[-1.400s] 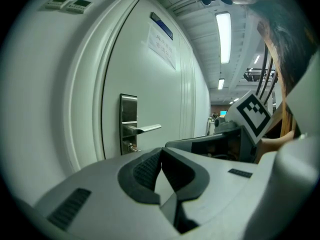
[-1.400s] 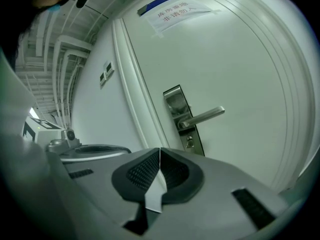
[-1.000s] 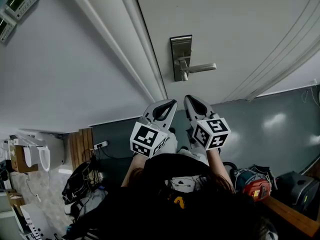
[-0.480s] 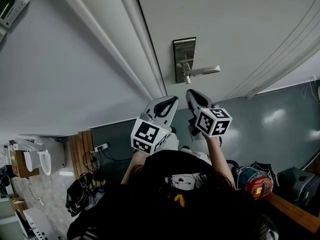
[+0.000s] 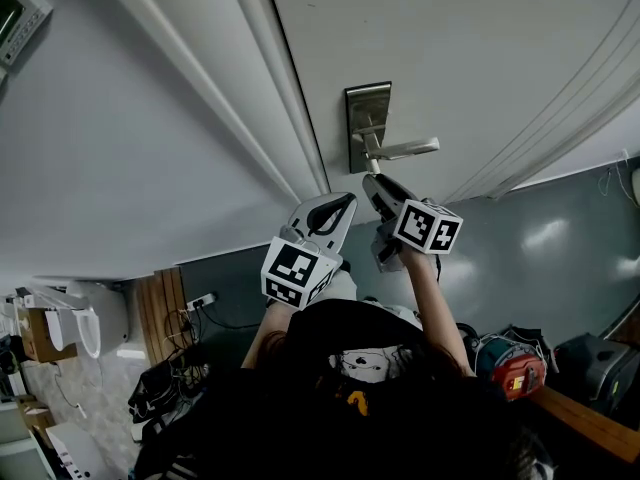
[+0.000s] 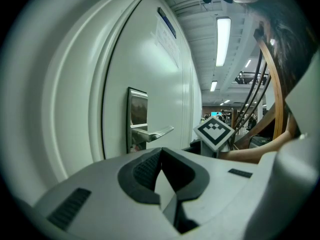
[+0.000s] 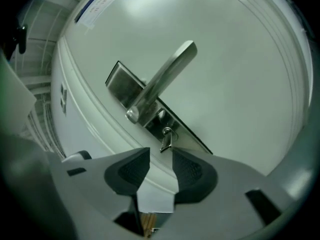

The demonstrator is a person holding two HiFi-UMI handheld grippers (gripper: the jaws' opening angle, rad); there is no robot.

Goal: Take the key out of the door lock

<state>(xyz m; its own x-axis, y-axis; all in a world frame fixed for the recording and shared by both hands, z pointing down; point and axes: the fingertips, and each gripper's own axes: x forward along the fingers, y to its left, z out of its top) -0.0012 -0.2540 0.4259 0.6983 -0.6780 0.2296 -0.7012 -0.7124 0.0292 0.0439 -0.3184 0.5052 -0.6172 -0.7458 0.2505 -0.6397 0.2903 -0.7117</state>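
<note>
A steel lock plate with a lever handle sits on the white door. In the right gripper view a small key sticks out of the plate below the handle. My right gripper points at it, jaws opening. The key stands just beyond the fingertips, in line with the gap, untouched. In the head view the right gripper is right under the handle. The left gripper hangs back beside it, shut on nothing.
The door frame runs along the lock's left, with a grey wall beyond it and a wall panel at the upper left. On the floor lie a power strip, cables and a red-and-blue tool.
The right gripper has moved up toward the lock plate, its tip now just under the handle. The left gripper has barely moved.
</note>
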